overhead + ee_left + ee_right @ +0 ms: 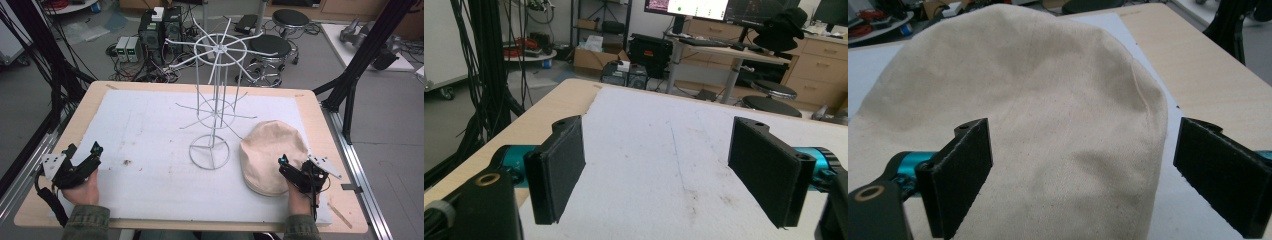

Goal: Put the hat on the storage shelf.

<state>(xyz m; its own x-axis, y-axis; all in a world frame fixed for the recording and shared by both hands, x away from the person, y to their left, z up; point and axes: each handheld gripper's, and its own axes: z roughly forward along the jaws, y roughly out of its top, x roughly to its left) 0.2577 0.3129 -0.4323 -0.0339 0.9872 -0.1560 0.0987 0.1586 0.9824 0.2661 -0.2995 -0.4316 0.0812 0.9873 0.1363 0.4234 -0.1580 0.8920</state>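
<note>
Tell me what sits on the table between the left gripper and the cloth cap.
In the high view, the round base of the white wire rack stands between the left gripper and the cap; the rest is bare white foam mat with a few small specks.

Both hands low, both grippers spread wide.

The left gripper (82,154) sits at seven o'clock in the high view, its fingers (558,167) parted and aimed toward one o'clock, the left hand (82,187) wrapped under it. The right gripper (295,167) sits at five o'clock, fingers (955,175) equally wide apart, aimed toward eleven, gripped by the right hand (299,200).
</note>
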